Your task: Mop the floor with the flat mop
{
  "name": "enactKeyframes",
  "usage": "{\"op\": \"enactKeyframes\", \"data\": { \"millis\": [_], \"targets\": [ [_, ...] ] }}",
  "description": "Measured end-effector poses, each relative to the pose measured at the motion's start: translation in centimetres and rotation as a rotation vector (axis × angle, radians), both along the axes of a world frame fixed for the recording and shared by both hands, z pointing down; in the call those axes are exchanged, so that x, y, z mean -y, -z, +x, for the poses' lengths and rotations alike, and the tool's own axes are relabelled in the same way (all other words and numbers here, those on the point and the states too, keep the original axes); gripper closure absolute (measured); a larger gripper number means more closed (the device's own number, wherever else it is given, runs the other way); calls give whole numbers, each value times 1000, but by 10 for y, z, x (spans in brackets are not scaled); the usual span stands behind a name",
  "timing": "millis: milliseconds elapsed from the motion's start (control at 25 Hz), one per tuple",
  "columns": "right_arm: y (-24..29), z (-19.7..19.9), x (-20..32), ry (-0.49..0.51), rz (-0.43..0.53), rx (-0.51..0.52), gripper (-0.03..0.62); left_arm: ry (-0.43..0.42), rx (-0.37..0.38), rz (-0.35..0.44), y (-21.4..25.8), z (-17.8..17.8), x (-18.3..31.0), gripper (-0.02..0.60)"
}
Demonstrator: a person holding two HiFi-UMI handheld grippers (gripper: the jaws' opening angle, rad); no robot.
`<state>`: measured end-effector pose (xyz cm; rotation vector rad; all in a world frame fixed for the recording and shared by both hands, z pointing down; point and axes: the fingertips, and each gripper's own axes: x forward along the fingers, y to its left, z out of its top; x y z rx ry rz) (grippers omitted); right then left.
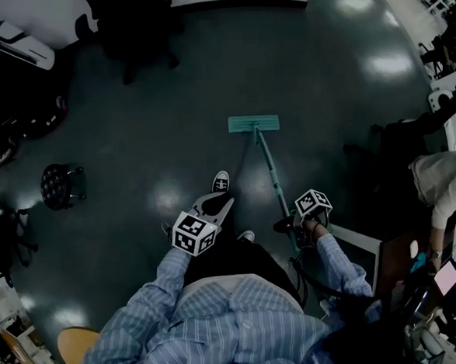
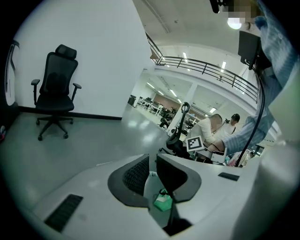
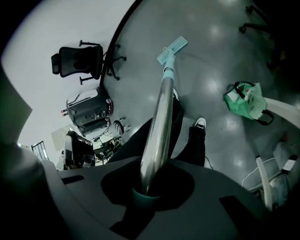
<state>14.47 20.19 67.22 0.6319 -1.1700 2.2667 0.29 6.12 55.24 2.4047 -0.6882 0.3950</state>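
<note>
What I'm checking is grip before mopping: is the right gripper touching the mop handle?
Touching. The right gripper view shows the right gripper with its jaws closed around the metal mop handle, no gap.

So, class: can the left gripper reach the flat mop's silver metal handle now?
Probably yes: the left gripper is open and empty, with only floor between it and the silver metal handle that the right gripper clamps.
</note>
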Motion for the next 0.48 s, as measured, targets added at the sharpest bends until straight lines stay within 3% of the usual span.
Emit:
{"op": "enactKeyframes", "data": {
  "millis": [240,480],
  "targets": [
    [-15,-6,99,41,-2,-19,553,35,25,-16,-14,-21,67,529],
    [-24,-23,210,-24,19,0,553,74,10,-87,-27,-39,123,529]
  ]
}}
